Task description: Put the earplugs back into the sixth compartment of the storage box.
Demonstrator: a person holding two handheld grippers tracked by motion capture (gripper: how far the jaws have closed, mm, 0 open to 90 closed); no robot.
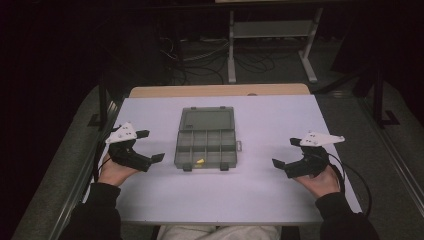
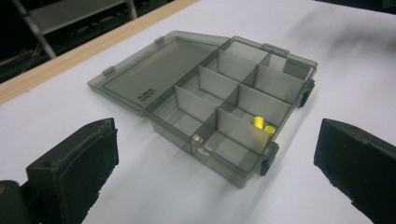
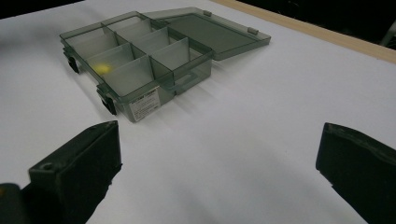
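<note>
Resting near the desk's [image 1: 260, 200] left edge, the left tool [image 1: 150, 146] is standing released, its jaws spread wide with nothing between them, and bare white surface is lying between it and the organizer box [image 1: 206, 145]. Across the desk, near the right edge, the right tool [image 1: 284, 153] is likewise standing released and empty, its jaws pointing in toward the middle. Both hands are gripping the tools from the near edge, with dark sleeves running off the bottom of the high view.

Between the two tools the smoky clear organizer box is sitting at the middle of the desk, well apart from either, with open room on every side. Its lid [image 2: 149, 81] is lying flat open toward the far edge, where a strip of wood is showing beyond the white top. Dividers are splitting the tray into compartments, and a small yellow piece [image 2: 262, 124] is lying in a compartment of the row nearest the person; the left gripper view is showing it as two little cylinders side by side, while the right gripper view is giving just a yellow blur through the wall.

Beyond the far edge, the floor, cables and a pale frame are fading into darkness and are hard to make out.
</note>
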